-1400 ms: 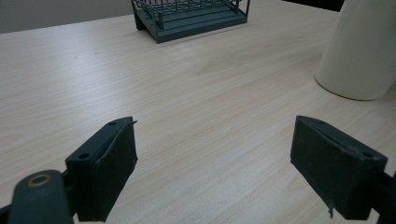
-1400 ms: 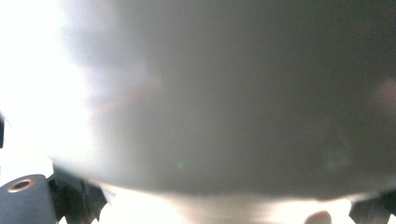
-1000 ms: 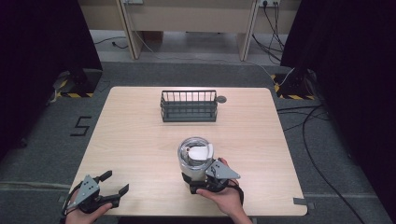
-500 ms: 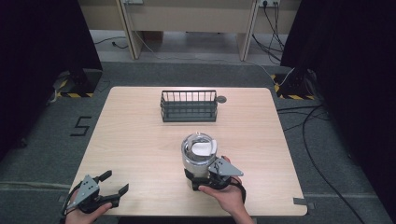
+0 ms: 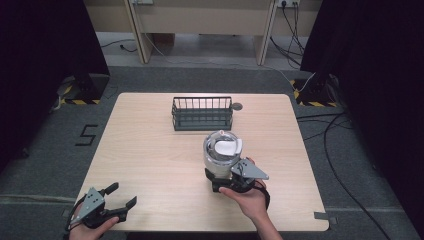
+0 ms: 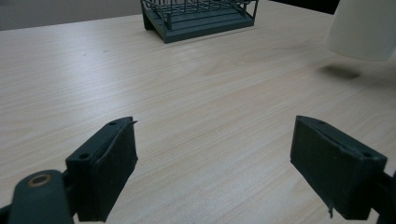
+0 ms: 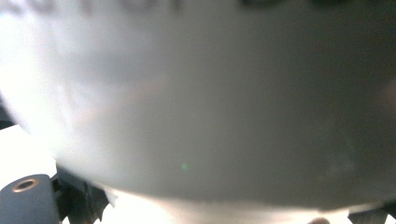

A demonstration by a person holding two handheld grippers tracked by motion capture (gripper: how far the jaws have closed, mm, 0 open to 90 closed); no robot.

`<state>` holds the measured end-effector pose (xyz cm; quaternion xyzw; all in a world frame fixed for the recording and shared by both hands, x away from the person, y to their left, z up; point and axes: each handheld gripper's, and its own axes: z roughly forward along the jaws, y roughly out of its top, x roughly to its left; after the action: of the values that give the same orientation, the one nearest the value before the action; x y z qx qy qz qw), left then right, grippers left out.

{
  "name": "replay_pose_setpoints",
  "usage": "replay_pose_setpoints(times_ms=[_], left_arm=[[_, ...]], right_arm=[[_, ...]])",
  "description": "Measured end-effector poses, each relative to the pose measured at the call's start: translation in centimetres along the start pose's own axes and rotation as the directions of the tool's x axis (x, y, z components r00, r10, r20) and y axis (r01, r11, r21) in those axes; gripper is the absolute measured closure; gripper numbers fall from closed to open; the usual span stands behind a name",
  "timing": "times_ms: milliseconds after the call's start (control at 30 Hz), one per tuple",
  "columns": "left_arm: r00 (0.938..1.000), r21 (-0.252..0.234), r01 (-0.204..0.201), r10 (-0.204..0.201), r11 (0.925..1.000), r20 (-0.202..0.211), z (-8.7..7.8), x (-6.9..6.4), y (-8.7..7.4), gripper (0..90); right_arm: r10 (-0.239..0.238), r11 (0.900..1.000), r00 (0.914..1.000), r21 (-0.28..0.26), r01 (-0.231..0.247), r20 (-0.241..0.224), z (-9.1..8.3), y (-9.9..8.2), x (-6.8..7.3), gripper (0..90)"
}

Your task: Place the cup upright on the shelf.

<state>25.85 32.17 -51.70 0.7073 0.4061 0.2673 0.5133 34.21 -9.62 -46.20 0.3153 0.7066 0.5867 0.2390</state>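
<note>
Cup [image 5: 220, 153] clamped in right hand-held gripper [image 5: 226, 176], off table [image 5: 150, 150]; left hand-held gripper [image 5: 121, 196] wide.

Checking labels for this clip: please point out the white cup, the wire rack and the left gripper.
white cup [image 5: 221, 152]: high view, on its rim and inner wall.
wire rack [image 5: 202, 114]: high view, on its front wall of bars.
left gripper [image 5: 121, 197]: high view, midway between its open fingers.

One table [image 5: 150, 165] carries one wire rack [image 5: 202, 114], one white cup [image 5: 221, 154] and one small dark disc [image 5: 237, 106]; two grippers are there, left [image 5: 121, 196] and right [image 5: 223, 179], in two hands [image 5: 248, 201]
</note>
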Motion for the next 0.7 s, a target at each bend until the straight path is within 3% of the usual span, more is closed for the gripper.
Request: replay_pose_setpoints(times_ms=[700], left_arm=[[0.9999, -0.009, 0.012, -0.012, 0.9999, -0.002, -0.1, 0.2, 0.0, 14.1]], right_arm=[[-0.022, 0.9997, 0.9983, -0.013, 0.023, 0.054, 2.0, 3.1, -2.0, 10.2]])
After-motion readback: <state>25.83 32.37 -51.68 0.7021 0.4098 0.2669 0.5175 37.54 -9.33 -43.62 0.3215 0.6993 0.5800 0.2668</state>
